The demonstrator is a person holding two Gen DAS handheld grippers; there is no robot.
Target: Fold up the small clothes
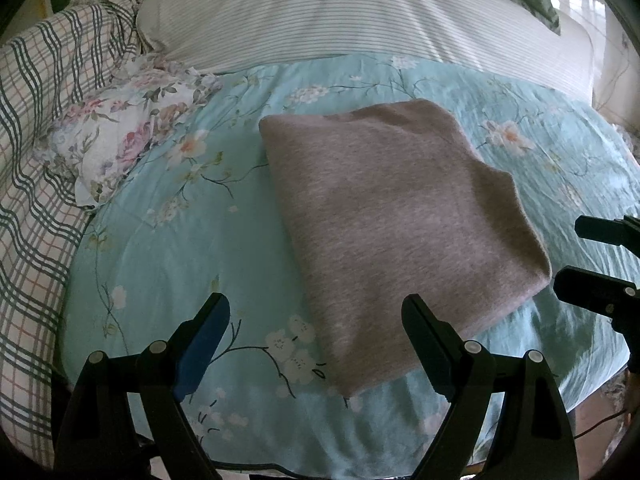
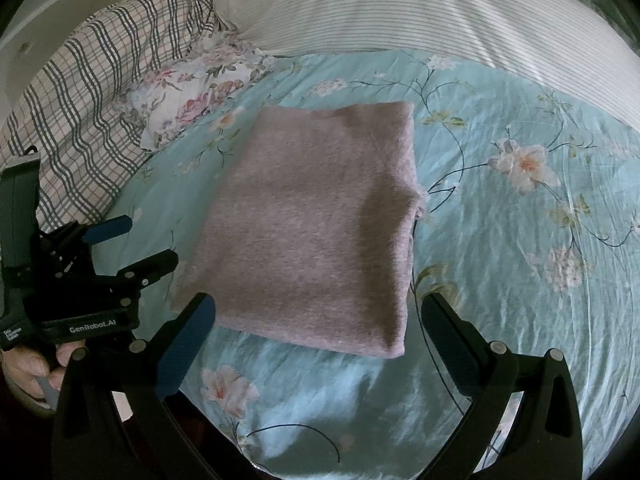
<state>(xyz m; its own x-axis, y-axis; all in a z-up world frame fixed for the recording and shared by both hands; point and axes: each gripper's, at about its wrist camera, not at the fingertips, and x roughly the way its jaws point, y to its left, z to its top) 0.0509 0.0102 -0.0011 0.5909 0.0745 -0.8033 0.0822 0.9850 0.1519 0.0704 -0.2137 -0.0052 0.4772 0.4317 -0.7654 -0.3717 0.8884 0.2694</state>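
Observation:
A grey-pink knit garment (image 1: 400, 216) lies folded into a neat rectangle on the light blue floral bedsheet (image 1: 180, 248); it also shows in the right wrist view (image 2: 316, 232). My left gripper (image 1: 316, 316) is open and empty, hovering just in front of the garment's near left corner. My right gripper (image 2: 316, 316) is open and empty, just in front of the garment's near edge. The right gripper shows at the right edge of the left wrist view (image 1: 592, 256), and the left gripper at the left of the right wrist view (image 2: 140, 240). Neither touches the garment.
A small floral cloth (image 1: 120, 140) lies crumpled at the left of the sheet. A plaid blanket (image 1: 36, 128) runs along the left side. A white striped pillow (image 1: 340, 12) lies behind. The bed's near edge is just below the grippers.

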